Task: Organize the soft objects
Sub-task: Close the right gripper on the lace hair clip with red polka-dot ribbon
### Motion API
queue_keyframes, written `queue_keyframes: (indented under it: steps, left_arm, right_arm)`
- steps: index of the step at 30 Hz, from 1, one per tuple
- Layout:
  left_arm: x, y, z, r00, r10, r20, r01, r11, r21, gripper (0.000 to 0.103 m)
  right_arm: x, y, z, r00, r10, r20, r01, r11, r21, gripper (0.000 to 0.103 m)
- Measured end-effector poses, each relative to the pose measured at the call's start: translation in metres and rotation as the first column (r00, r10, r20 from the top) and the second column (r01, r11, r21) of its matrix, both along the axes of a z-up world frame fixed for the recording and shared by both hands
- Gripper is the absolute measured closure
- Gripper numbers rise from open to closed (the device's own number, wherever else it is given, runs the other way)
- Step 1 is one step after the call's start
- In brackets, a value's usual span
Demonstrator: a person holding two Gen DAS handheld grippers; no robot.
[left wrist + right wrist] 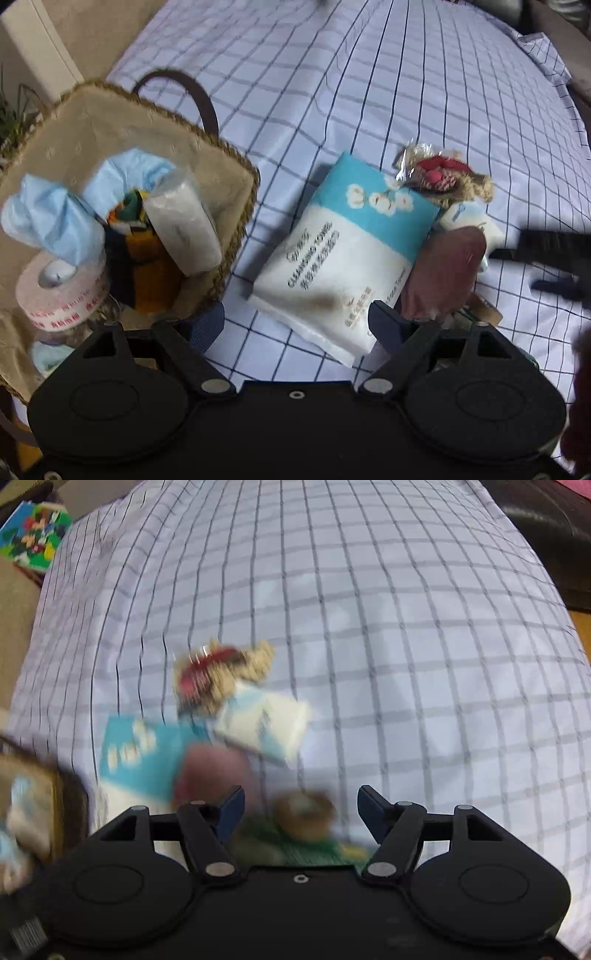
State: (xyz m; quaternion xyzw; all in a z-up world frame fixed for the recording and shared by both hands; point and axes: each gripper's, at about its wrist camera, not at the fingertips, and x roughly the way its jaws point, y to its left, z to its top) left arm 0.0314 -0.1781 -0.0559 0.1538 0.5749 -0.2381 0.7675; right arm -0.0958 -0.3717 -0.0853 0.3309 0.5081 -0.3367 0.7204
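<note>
A woven basket (236,162) stands at the left on the checked bedsheet (332,92) and holds soft items, among them a blue bag, a tissue pack and a tape roll. A blue-and-white cleansing towel pack (343,251) lies right of it, with a wrapped teddy bear (450,177), a small white pack (469,218) and a pink pouch (447,273) beside it. My left gripper (297,325) is open over the towel pack's near end. My right gripper (299,808) is open above a blurred brown-and-green plush (306,819). The right view is motion-blurred.
The right gripper's dark body (554,247) shows at the left view's right edge. A colourful box (33,535) sits off the bed at the far left. A dark chair or cushion (546,528) is beyond the bed's far right corner.
</note>
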Motion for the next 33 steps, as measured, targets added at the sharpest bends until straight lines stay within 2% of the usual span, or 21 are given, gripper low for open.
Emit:
queue_keyframes:
  steps: [9, 12, 13, 17, 19, 24, 26, 28, 31, 33]
  left_arm:
    - [-0.007, -0.003, -0.001, 1.000, -0.020, -0.020, 0.020, 1.000, 0.000, 0.022]
    - [-0.007, 0.000, 0.001, 1.000, -0.002, -0.031, 0.002, 1.000, -0.009, 0.022]
    - [-0.006, 0.002, 0.001, 1.000, 0.009, -0.030, -0.009, 1.000, -0.007, 0.022]
    - [0.004, 0.012, 0.003, 0.996, 0.047, -0.069, -0.050, 0.998, -0.040, 0.022]
    - [0.007, 0.015, 0.005, 0.996, 0.062, -0.065, -0.065, 0.997, -0.044, 0.022]
    - [0.007, 0.015, 0.002, 0.995, 0.053, -0.084, -0.057, 0.997, -0.049, 0.022]
    - [0.005, 0.014, 0.001, 0.995, 0.038, -0.096, -0.043, 0.998, -0.054, 0.022]
    - [0.003, 0.013, 0.001, 0.995, 0.026, -0.096, -0.031, 0.998, -0.057, 0.022]
    - [0.002, 0.013, 0.001, 0.995, 0.017, -0.095, -0.023, 0.998, -0.060, 0.022]
    - [0.003, 0.015, 0.002, 0.995, 0.018, -0.097, -0.024, 0.998, -0.064, 0.022]
  right_arm:
    - [0.081, -0.020, -0.016, 0.997, -0.014, 0.071, 0.015, 1.000, -0.017, 0.032]
    - [0.100, -0.021, -0.024, 0.998, 0.004, 0.057, -0.003, 1.000, -0.015, 0.032]
    - [0.106, -0.020, -0.027, 0.999, 0.019, 0.046, -0.019, 1.000, -0.014, 0.029]
    - [0.128, -0.013, -0.034, 0.996, 0.090, -0.014, -0.091, 0.993, -0.078, 0.026]
    - [0.136, -0.014, -0.036, 0.994, 0.106, -0.028, -0.107, 0.991, -0.079, 0.026]
    - [0.145, -0.017, -0.049, 0.987, 0.127, -0.101, -0.137, 0.986, -0.098, 0.034]
    - [0.143, -0.022, -0.058, 0.989, 0.109, -0.097, -0.116, 0.991, -0.069, 0.046]
    - [0.136, -0.030, -0.060, 0.995, 0.089, -0.053, -0.090, 0.995, -0.032, 0.058]
    - [0.128, -0.042, -0.054, 0.999, 0.033, -0.027, -0.033, 0.999, -0.014, 0.062]
    - [0.120, -0.051, -0.051, 0.999, 0.004, -0.038, -0.005, 0.999, -0.037, 0.062]
